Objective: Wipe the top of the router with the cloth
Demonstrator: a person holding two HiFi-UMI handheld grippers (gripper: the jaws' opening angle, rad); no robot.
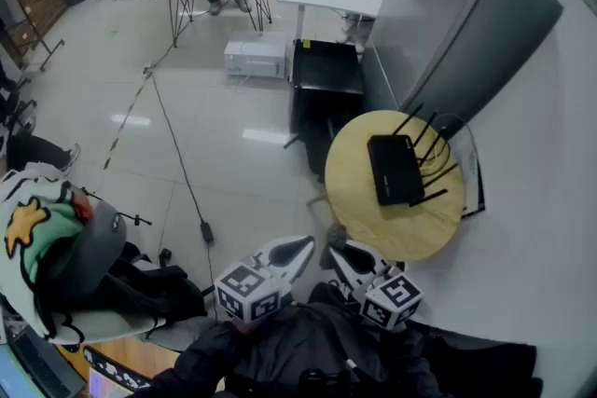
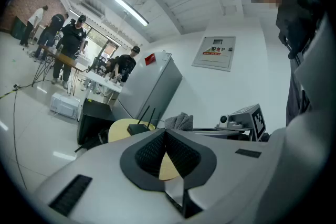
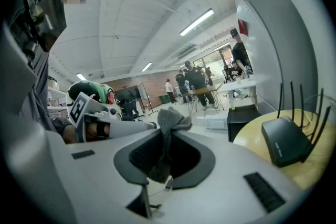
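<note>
Here, at the bottom centre of the head view, the right hand-held gripper (image 1: 336, 252) pinches a grey cloth (image 3: 168, 122), which bunches above the jaw tips and hangs down between them. The left hand-held gripper (image 1: 308, 244) sits just to its left in the frame, its jaws pressed together at the tips with nothing between them. The black router (image 1: 394, 169) lies flat on a round wooden worktop (image 1: 359, 200) right of centre, antennas along its right side. The cloth is near the worktop's lower-left rim, apart from the router, which lies up and to the right of it.
</note>
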